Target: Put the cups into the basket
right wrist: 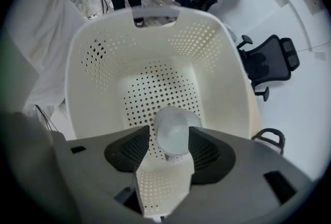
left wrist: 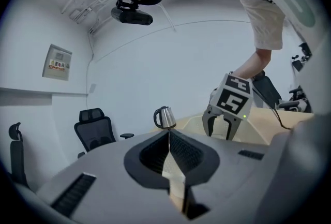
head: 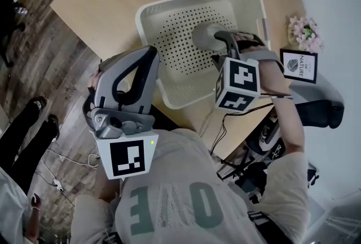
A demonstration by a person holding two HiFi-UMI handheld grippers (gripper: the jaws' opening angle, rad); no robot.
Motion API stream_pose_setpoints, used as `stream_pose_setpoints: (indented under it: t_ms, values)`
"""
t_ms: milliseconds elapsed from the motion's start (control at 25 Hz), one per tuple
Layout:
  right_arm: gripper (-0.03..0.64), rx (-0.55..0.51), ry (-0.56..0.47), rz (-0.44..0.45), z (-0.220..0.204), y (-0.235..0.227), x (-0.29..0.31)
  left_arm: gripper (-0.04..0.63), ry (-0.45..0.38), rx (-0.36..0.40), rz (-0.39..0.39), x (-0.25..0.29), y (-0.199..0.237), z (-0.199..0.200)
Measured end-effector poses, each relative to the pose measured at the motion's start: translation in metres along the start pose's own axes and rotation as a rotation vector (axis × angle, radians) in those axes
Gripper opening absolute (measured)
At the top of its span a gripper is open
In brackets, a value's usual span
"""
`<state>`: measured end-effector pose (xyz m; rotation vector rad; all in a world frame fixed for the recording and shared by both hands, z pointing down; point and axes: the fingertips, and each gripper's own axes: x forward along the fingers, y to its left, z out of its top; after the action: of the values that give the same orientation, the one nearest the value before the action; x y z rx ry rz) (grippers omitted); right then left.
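Observation:
A pale translucent cup (head: 206, 35) hangs over the far right of the white perforated basket (head: 169, 5) on the wooden table. My right gripper (head: 215, 40) reaches into the basket from the near side. In the right gripper view the cup (right wrist: 173, 132) sits upside-down between the wide-spread jaws of my right gripper (right wrist: 169, 141), with a thin gap at the left pad. The basket's (right wrist: 103, 62) dotted floor lies below and holds nothing else. My left gripper (head: 148, 54) is held up near the person's chest, off the table. Its jaws (left wrist: 169, 137) meet with nothing between them.
A framed sign (head: 299, 65) and a small pot of pink flowers (head: 304, 31) stand at the table's right edge. A metal kettle (left wrist: 164, 118) sits on the table. Black office chairs (left wrist: 95, 132) line the wall. Another person's legs (head: 28, 124) and cables are on the floor at left.

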<state>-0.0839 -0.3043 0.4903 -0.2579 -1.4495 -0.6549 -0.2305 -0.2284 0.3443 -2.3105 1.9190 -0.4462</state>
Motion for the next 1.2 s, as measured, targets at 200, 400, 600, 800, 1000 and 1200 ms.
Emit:
stream_pose_setpoints:
  t_ms: [200, 400, 600, 800, 1000, 1200]
  values:
    - [0.223, 0.106, -0.122, -0.214, 0.012, -0.033, -0.081, 0.011, -0.045, 0.057, 0.001, -0.014, 0.010, 0.034]
    - [-0.002, 0.307, -0.298, -0.605, -0.017, -0.066, -0.172, 0.011, -0.164, 0.123, 0.010, -0.005, -0.002, 0.092]
    - [-0.002, 0.625, -0.605, -0.870, 0.001, -0.055, -0.254, 0.011, -0.231, 0.215, 0.007, -0.033, 0.004, 0.135]
    - [-0.002, 0.913, -0.858, -1.088, 0.005, -0.013, -0.288, 0.011, -0.286, 0.272, -0.050, -0.041, -0.014, 0.154]
    - [-0.002, 0.937, -0.757, -1.041, -0.005, 0.031, -0.268, 0.011, -0.306, 0.275, -0.110, -0.040, -0.048, 0.160]
    - [-0.002, 0.917, -0.738, -1.062, -0.005, 0.039, -0.276, 0.011, -0.310, 0.290, -0.112, -0.043, -0.053, 0.163]
